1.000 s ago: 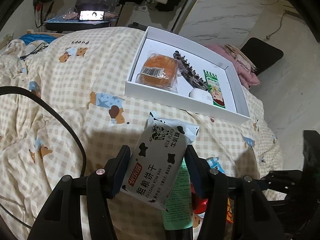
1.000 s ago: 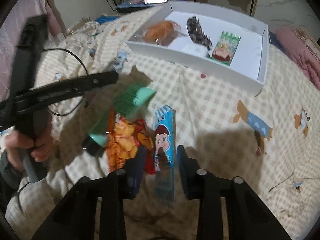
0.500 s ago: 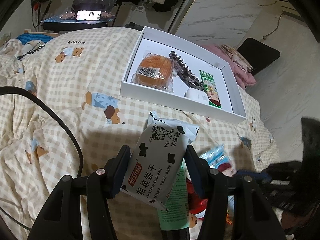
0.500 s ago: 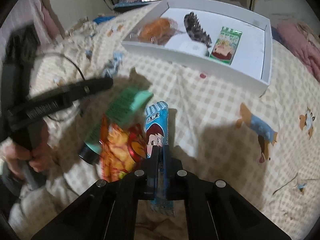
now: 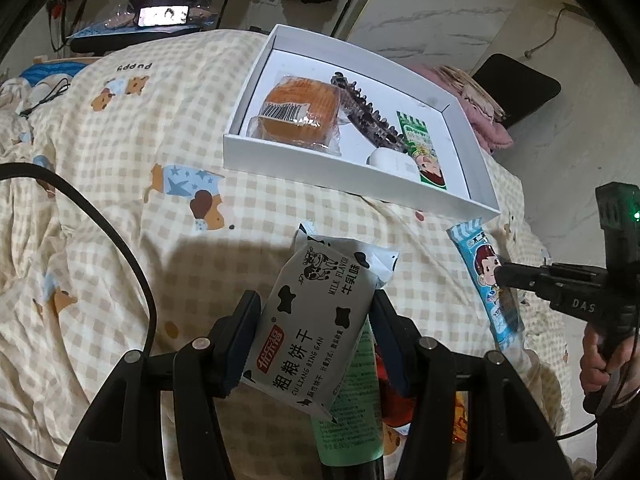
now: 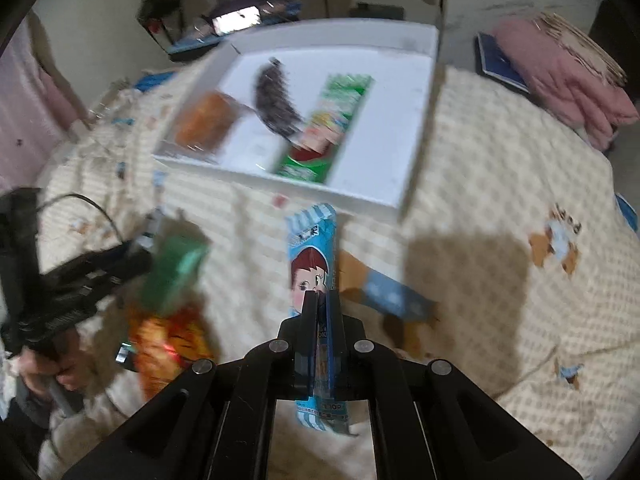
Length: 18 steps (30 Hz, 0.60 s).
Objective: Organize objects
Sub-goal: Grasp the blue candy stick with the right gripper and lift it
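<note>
Pinching a flat glossy blue wrapper (image 6: 311,264), right jaws; left clamp crinkly biscuit pack (image 5: 316,320)

The cow-spotted biscuit pack (image 5: 320,328) is showing "MILK FLAVOR", "CU LIANG BING GAN" and big Chinese letters. The checked blanket (image 5: 120,184) is showing the word "puppy" upside down by a little bear. The black handle on the right (image 5: 580,300) is showing the letters "DAS"

One white box (image 5: 352,176), two cartoon candy sticks (image 5: 486,276), one cow-print biscuit pack (image 5: 320,332).
</note>
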Each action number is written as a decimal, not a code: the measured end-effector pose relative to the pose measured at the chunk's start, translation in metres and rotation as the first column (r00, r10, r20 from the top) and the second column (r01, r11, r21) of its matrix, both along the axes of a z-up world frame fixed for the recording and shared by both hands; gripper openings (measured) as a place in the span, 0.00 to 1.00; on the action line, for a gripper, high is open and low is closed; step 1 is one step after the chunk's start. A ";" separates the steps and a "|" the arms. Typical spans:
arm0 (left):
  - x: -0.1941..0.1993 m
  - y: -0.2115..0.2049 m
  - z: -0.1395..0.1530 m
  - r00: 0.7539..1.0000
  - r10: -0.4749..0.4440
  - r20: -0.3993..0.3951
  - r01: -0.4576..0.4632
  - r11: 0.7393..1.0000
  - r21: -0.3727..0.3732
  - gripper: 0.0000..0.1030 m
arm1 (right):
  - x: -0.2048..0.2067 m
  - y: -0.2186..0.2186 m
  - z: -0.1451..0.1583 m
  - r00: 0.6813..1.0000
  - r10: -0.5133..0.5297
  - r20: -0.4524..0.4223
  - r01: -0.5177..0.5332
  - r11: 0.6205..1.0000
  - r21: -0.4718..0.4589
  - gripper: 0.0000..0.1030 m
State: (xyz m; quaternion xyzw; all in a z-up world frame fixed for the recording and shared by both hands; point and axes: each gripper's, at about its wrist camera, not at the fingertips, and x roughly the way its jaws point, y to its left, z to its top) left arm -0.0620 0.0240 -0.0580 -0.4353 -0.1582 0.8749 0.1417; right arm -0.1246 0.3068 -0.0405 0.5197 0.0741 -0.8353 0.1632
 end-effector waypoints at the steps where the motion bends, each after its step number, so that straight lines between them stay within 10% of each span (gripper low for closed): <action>1: 0.000 0.000 0.000 1.000 -0.002 0.001 0.002 1.000 0.000 0.58 | 0.000 0.001 -0.001 1.000 -0.001 -0.005 0.001 1.000 0.009 0.05; 18: 0.001 0.002 -0.003 1.000 -0.010 0.008 0.010 1.000 -0.008 0.58 | 0.014 -0.053 0.008 0.983 0.071 -0.167 -0.044 0.986 0.164 0.07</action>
